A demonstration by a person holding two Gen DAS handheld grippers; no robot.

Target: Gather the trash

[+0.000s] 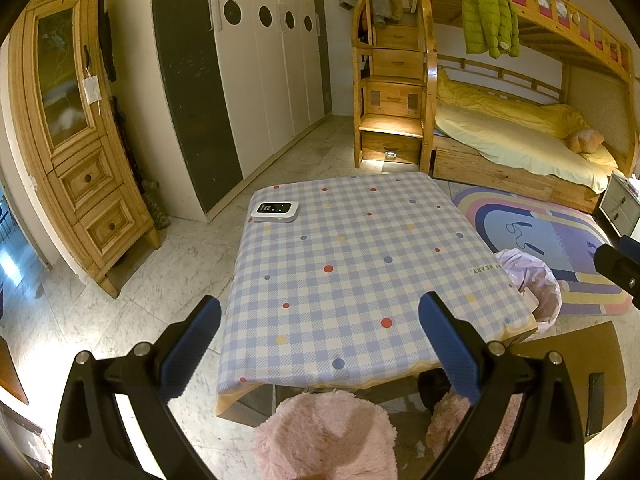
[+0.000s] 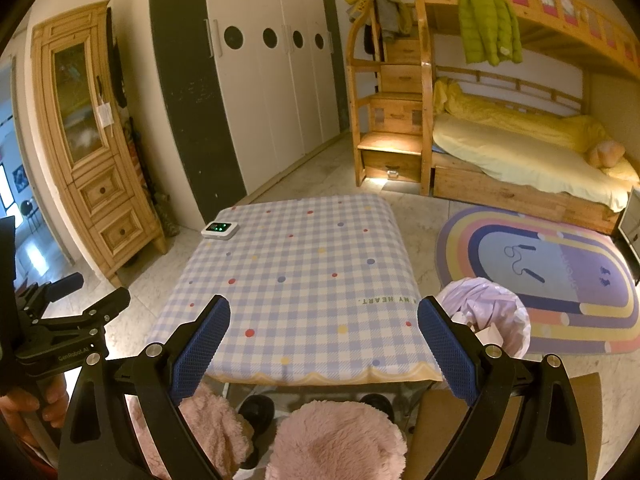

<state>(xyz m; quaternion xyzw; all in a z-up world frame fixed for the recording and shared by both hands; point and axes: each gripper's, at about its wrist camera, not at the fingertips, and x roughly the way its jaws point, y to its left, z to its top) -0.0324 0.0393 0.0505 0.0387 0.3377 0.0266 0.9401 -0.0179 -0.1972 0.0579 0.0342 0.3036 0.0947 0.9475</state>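
A small bin lined with a lilac bag (image 1: 534, 280) (image 2: 490, 312) stands on the floor at the table's right front corner, with pale scraps inside it. The table (image 1: 352, 264) (image 2: 296, 280) wears a blue checked cloth, and no loose trash shows on it. My left gripper (image 1: 320, 344) hovers open over the table's front edge with nothing between its blue pads. It also appears at the left of the right wrist view, left gripper (image 2: 86, 294), held by a hand. My right gripper (image 2: 324, 346) is open and empty too, just left of the bin.
A white device (image 1: 275, 211) (image 2: 220, 230) with a dark screen lies on the table's far left corner. Pink fluffy fabric (image 2: 336, 440) sits below the front edge. A rainbow rug (image 2: 552, 276), a bunk bed (image 2: 520, 152), a wooden cabinet (image 1: 76, 160) and white wardrobes surround the table.
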